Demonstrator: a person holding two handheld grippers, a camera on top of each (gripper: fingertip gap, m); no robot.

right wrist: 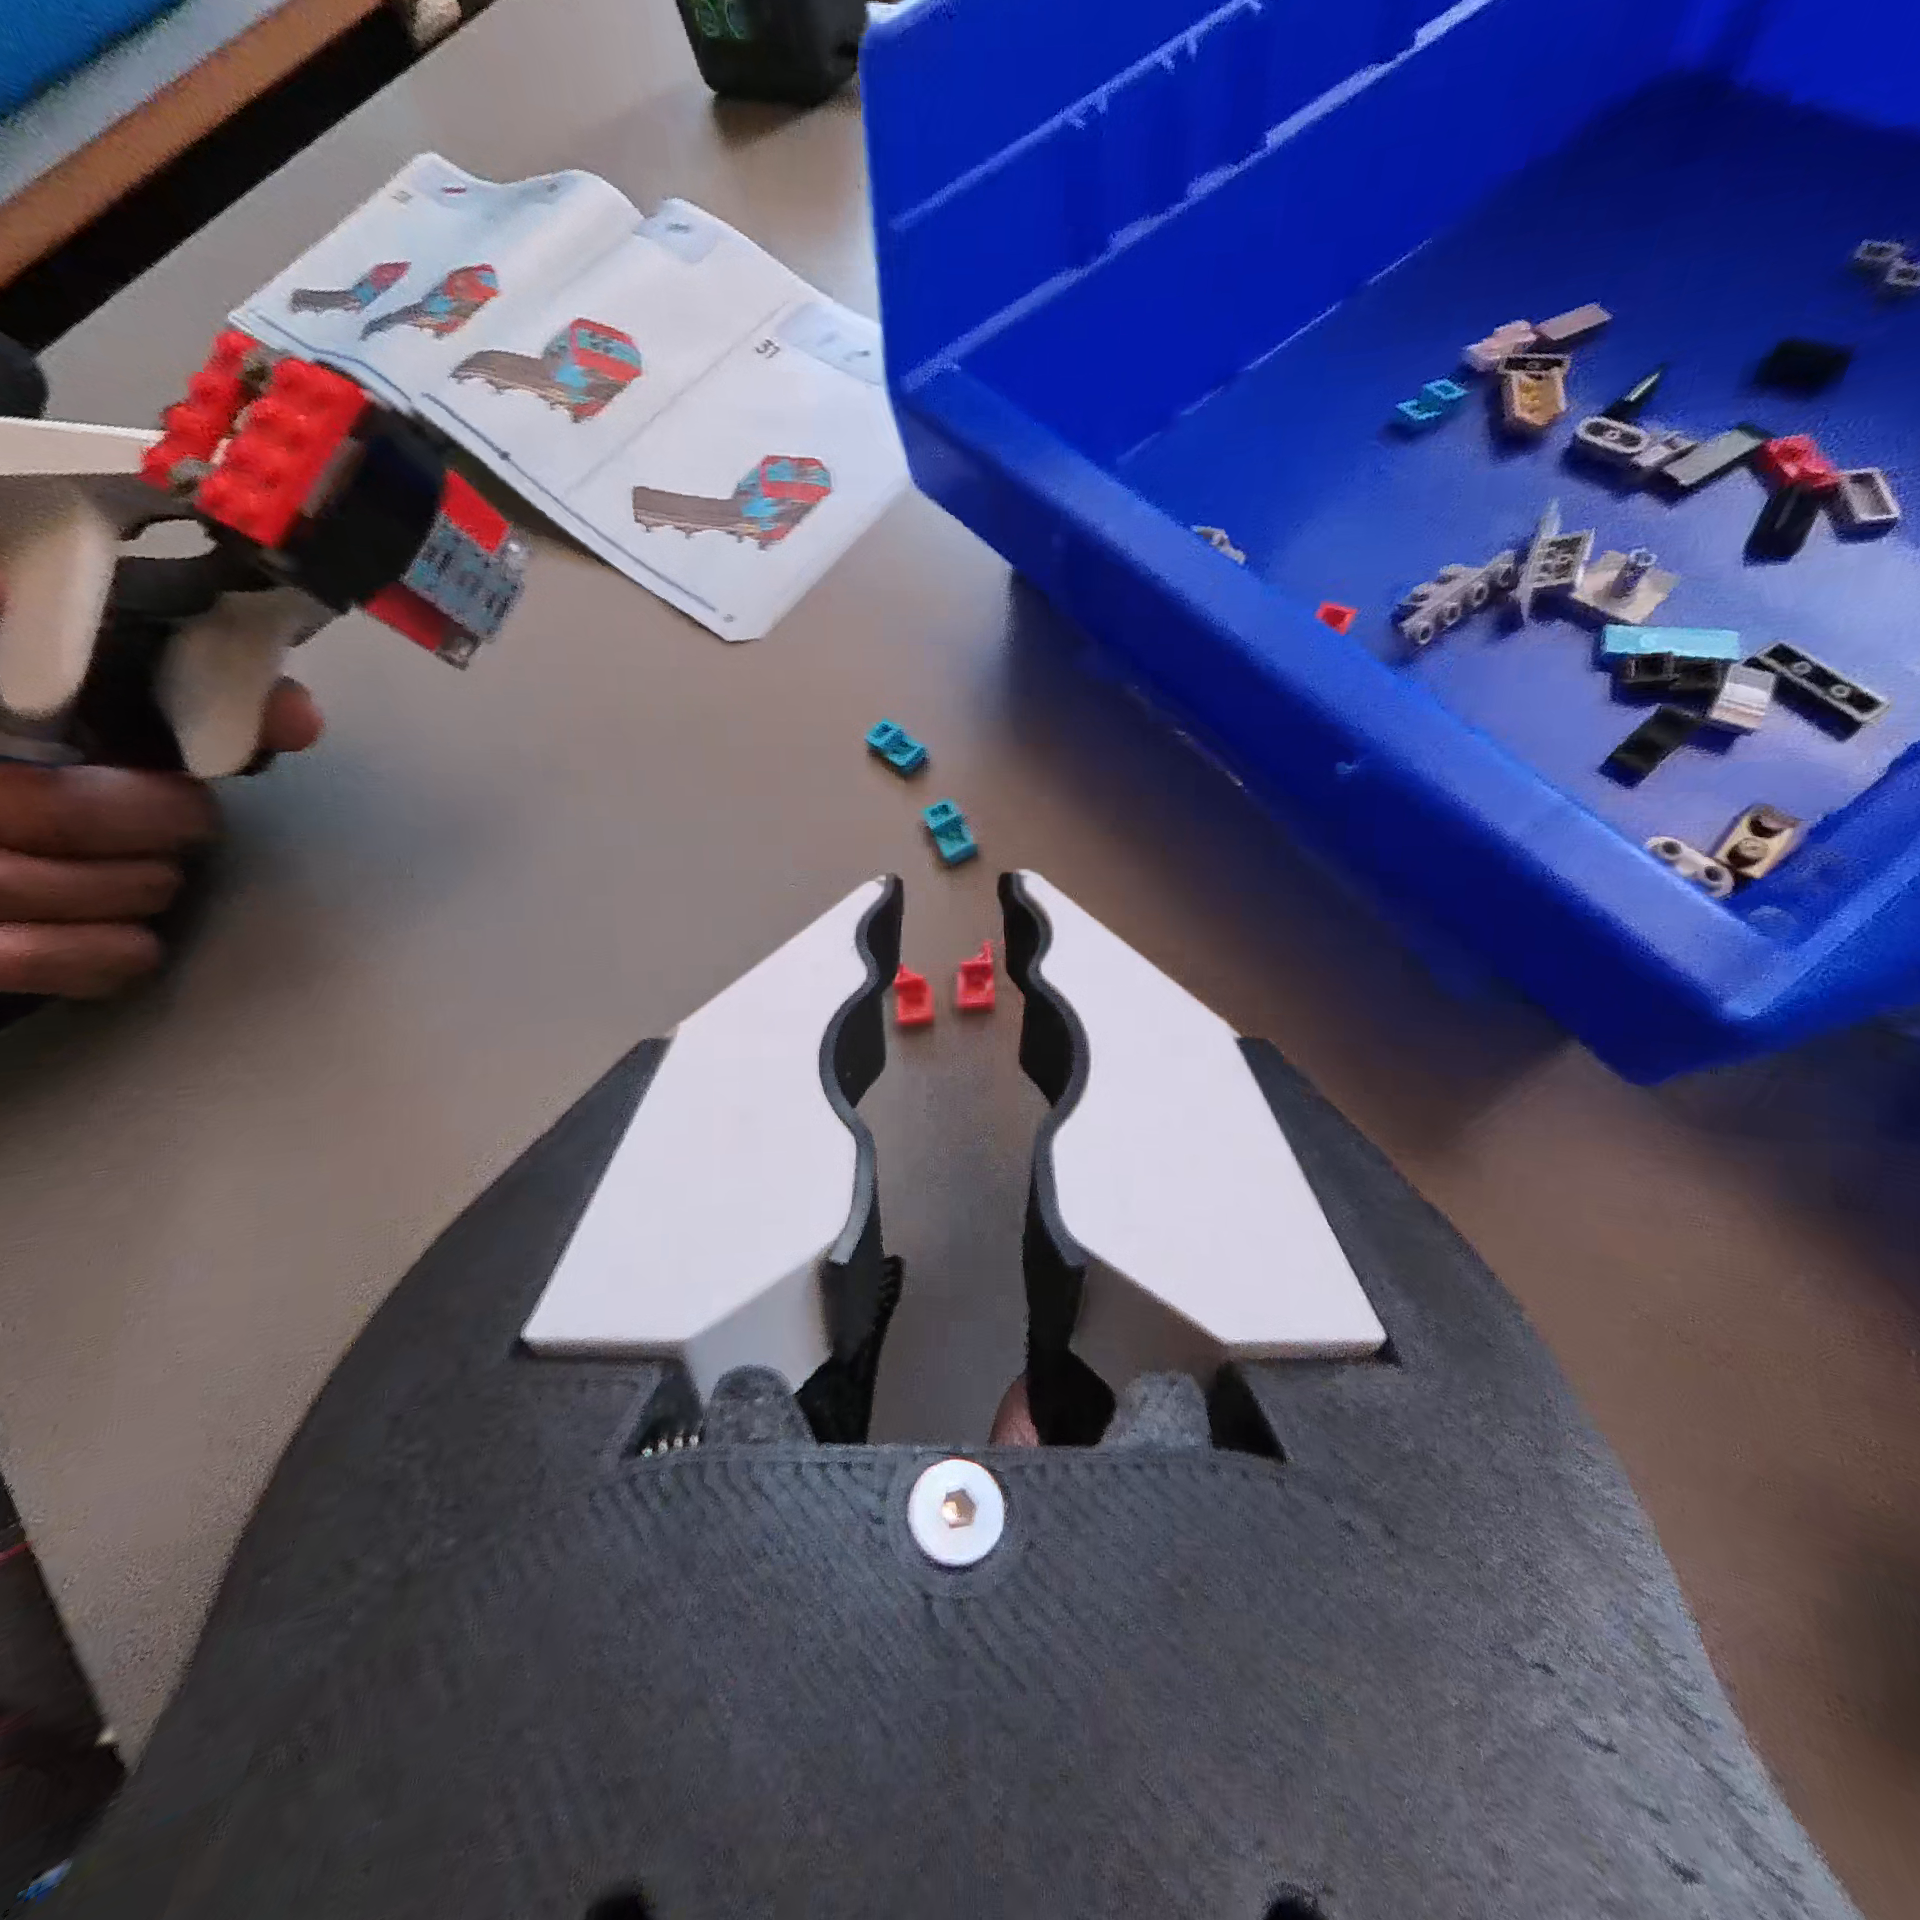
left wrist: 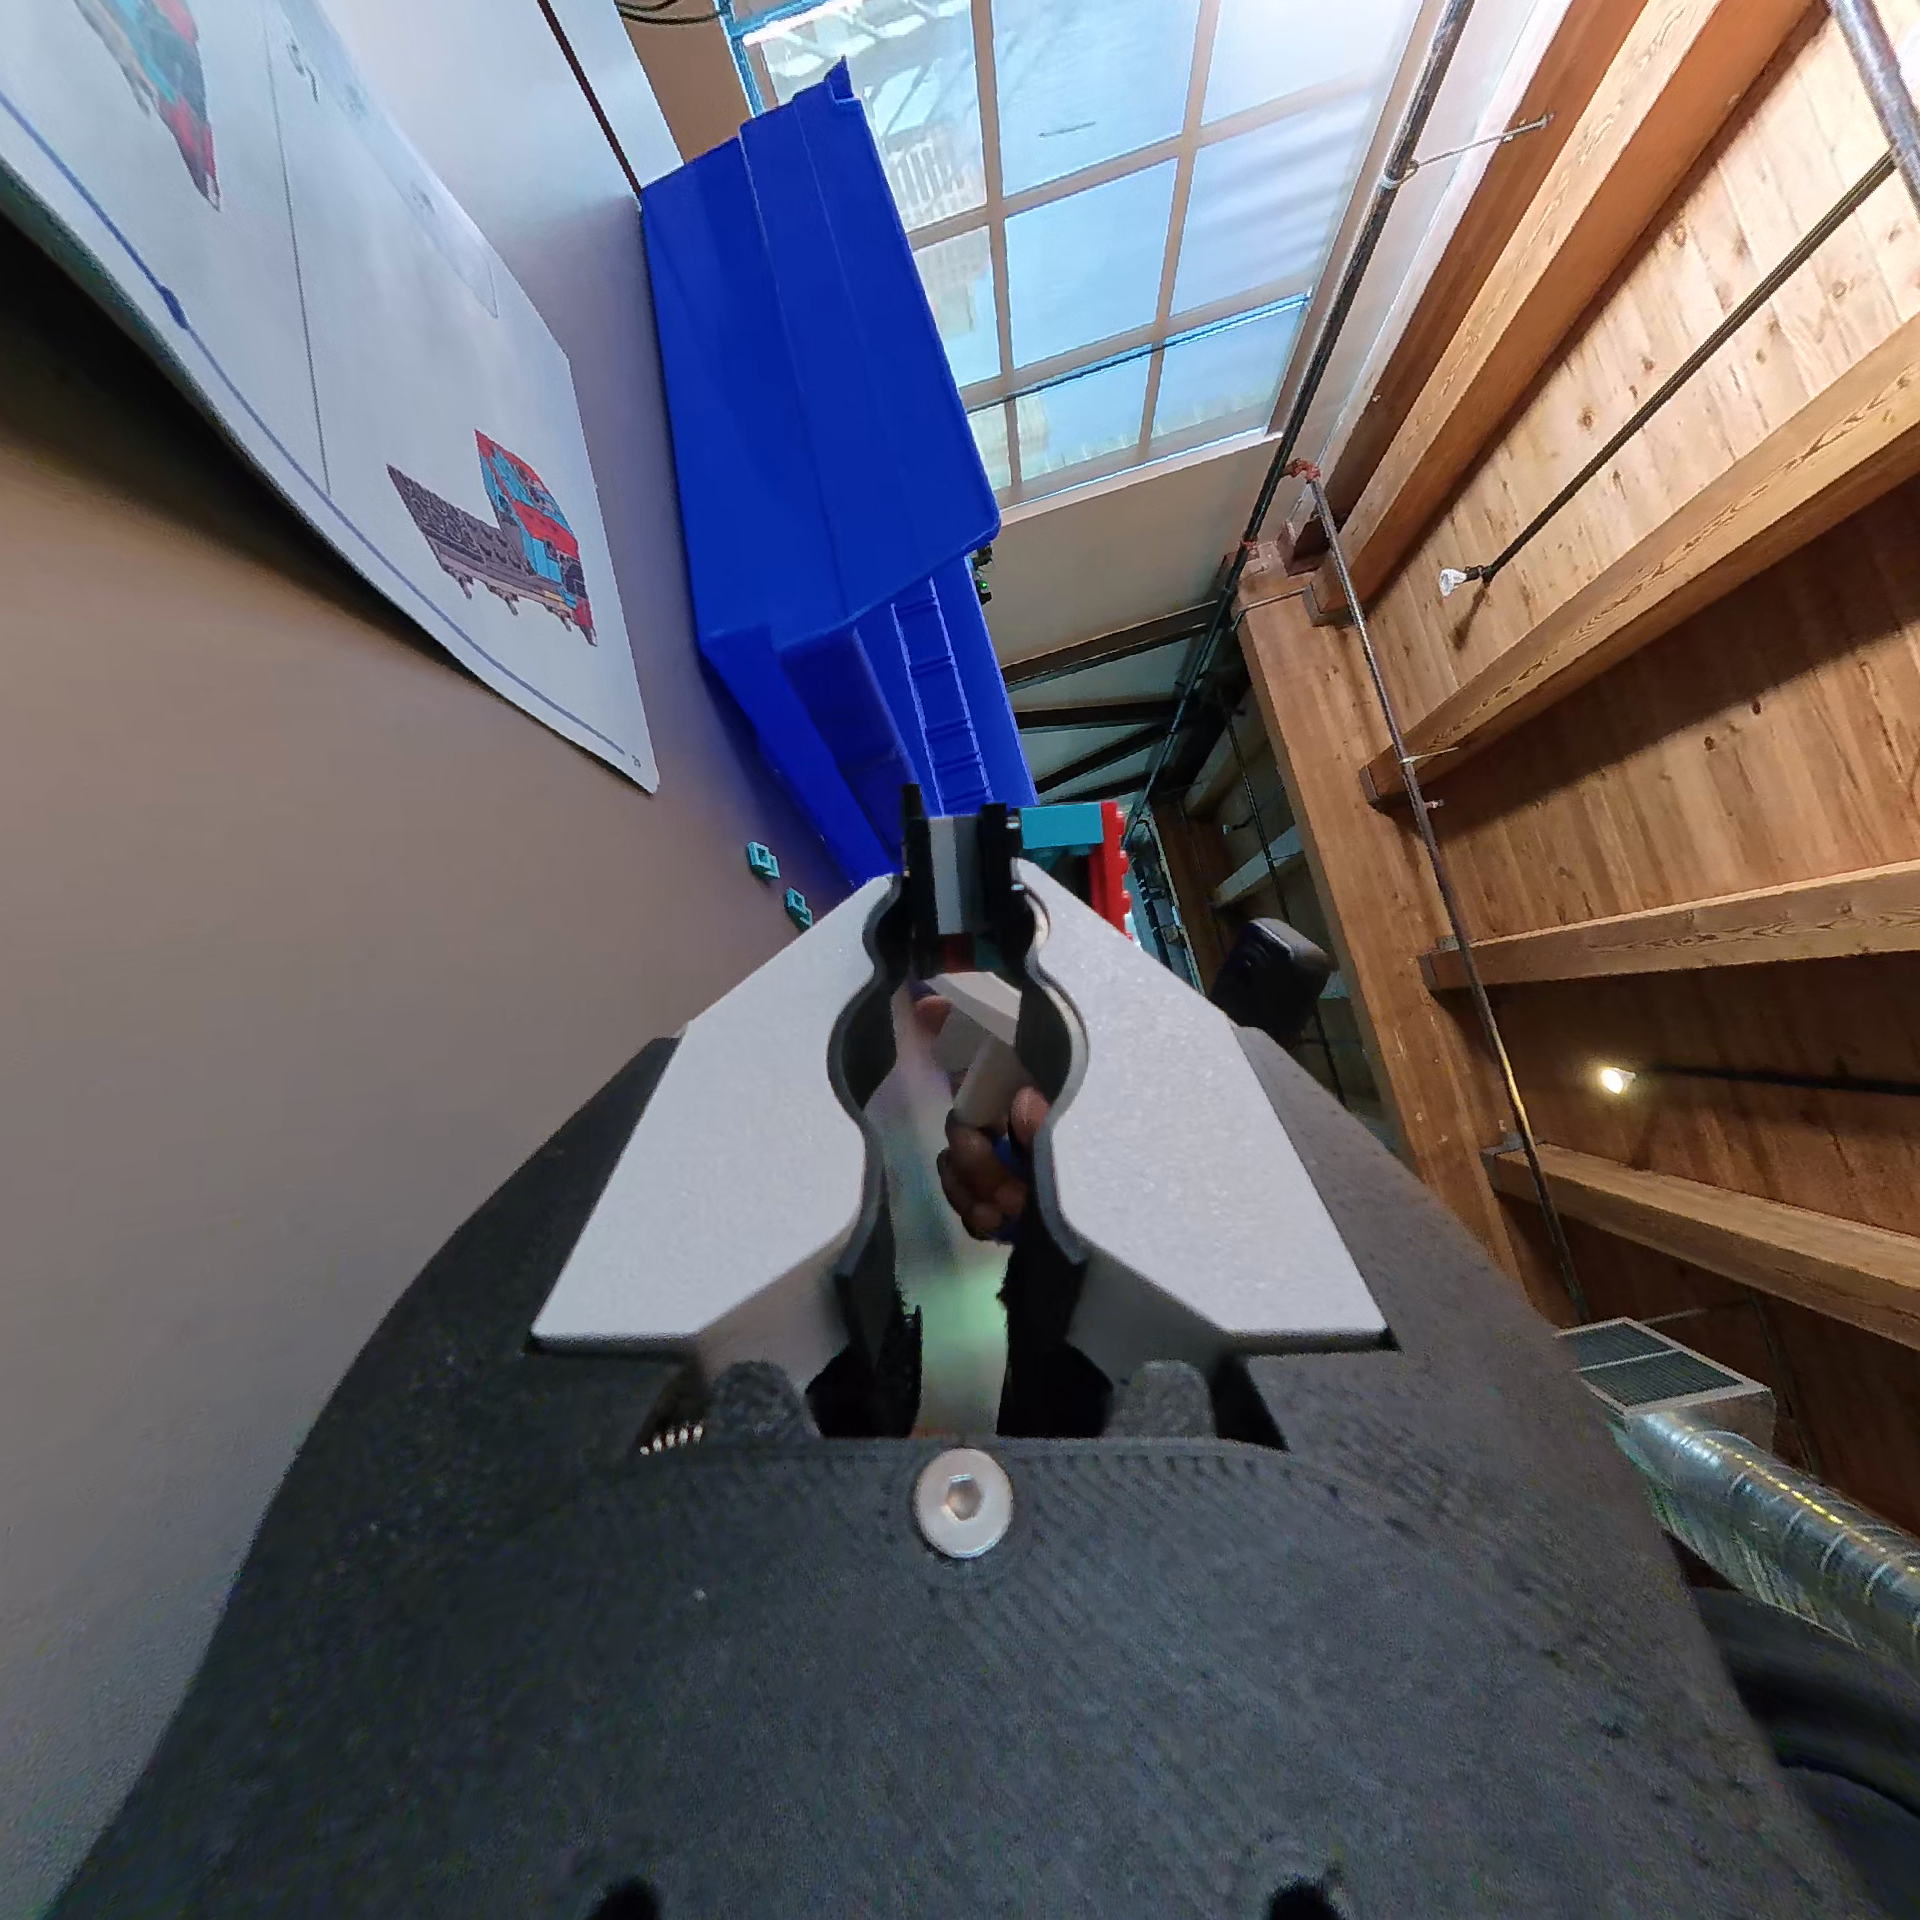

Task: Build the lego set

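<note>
Right wrist view – studded lego model (right wrist: 343,488), smooth blue bin (right wrist: 1195,644)

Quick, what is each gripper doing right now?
Left gripper: shut on the lego model, lifted off the table.
Right gripper: open, empty, fingers over two red pieces.

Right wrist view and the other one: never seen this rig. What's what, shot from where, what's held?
No robot arm here: a person holds a two-finger tool in each hand, with a camera on each looking along its fingers.

The right wrist view looks down at a grey table. The right tool is open and empty, above two small red pieces; two teal pieces lie just past them. A blue bin of loose bricks stands to the right, an open instruction booklet beyond.

The left wrist view is tilted steeply. The left tool is shut on the partly built model, red, teal and grey.
</note>
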